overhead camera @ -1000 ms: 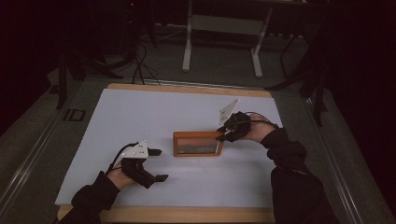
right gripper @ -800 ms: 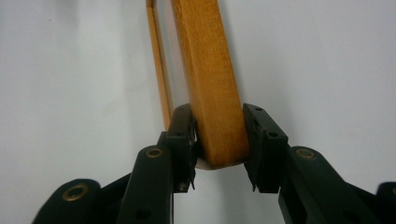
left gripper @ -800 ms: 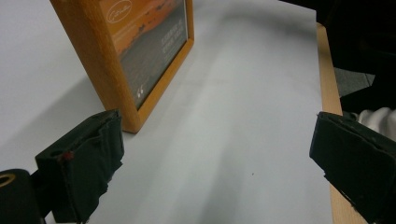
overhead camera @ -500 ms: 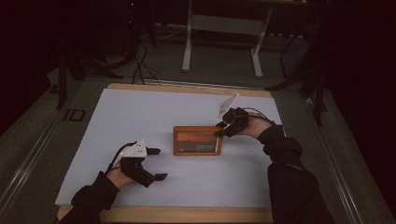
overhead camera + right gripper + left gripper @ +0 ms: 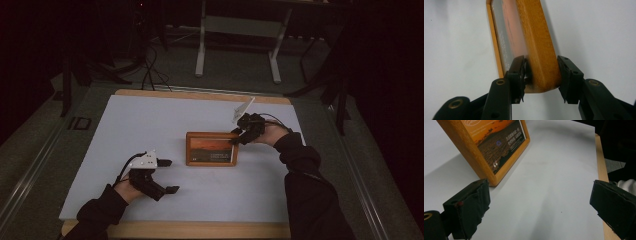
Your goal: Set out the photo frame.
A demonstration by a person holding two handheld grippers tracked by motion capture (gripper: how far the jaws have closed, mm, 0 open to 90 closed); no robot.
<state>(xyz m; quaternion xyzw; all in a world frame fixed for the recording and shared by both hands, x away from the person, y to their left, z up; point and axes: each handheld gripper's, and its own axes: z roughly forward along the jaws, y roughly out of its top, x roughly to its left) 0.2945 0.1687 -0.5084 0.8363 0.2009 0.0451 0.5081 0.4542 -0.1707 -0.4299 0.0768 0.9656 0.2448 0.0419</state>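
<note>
A wooden picture frame (image 5: 211,149) with an orange sunset print stands on edge on the white table top (image 5: 150,125), its print towards the person. My right gripper (image 5: 236,137) is at the frame's upper right corner. In the right gripper view the frame's wooden edge (image 5: 537,37) lies between the jaws of the right gripper (image 5: 541,75), which have just been opening; the pads sit close beside it with a thin gap. My left gripper (image 5: 168,176) rests open on the table, left of the frame. The left gripper (image 5: 539,207) has bare table between its jaws, and the frame (image 5: 474,152) leans beyond them.
The white top has a wooden rim (image 5: 200,230) along the near side, also seen as the rim (image 5: 600,165) by the left gripper. A metal stand (image 5: 237,45) and cables (image 5: 150,70) lie on the dark floor beyond the table.
The frame has been tipped more upright, so its orange print now shows. The right gripper shifted slightly up and right at the frame's corner. The left hand has kept still.
</note>
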